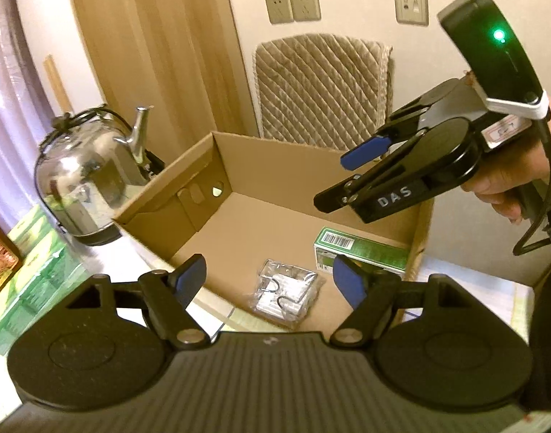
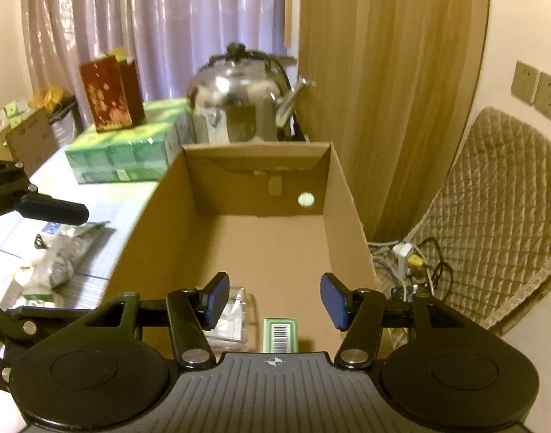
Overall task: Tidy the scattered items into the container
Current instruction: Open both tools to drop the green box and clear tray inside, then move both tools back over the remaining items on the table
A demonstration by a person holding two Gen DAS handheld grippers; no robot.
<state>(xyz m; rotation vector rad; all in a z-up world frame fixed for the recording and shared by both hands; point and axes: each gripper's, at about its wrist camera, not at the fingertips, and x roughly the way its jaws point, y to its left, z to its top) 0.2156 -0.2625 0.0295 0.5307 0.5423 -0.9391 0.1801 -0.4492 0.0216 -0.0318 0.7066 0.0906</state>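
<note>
Cardboard box [image 1: 188,187] on tabletop [image 2: 105,213], beside steel kettle [image 1: 84,176]. Inside box: green carton [image 1: 362,252] and clear packet [image 1: 286,288], near each other. Left tool [image 1: 271,278] and right tool [image 2: 271,299] over box, both spread apart, empty.

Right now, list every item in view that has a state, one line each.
cardboard box: open-topped, upright, holding two items
green carton: lying inside the box
clear packet: lying flat on the box floor
left gripper: jaws open, empty
right gripper: jaws open, empty, over the box
steel kettle: upright, lid on, outside the box
bagged items: outside the box, on the table
</note>
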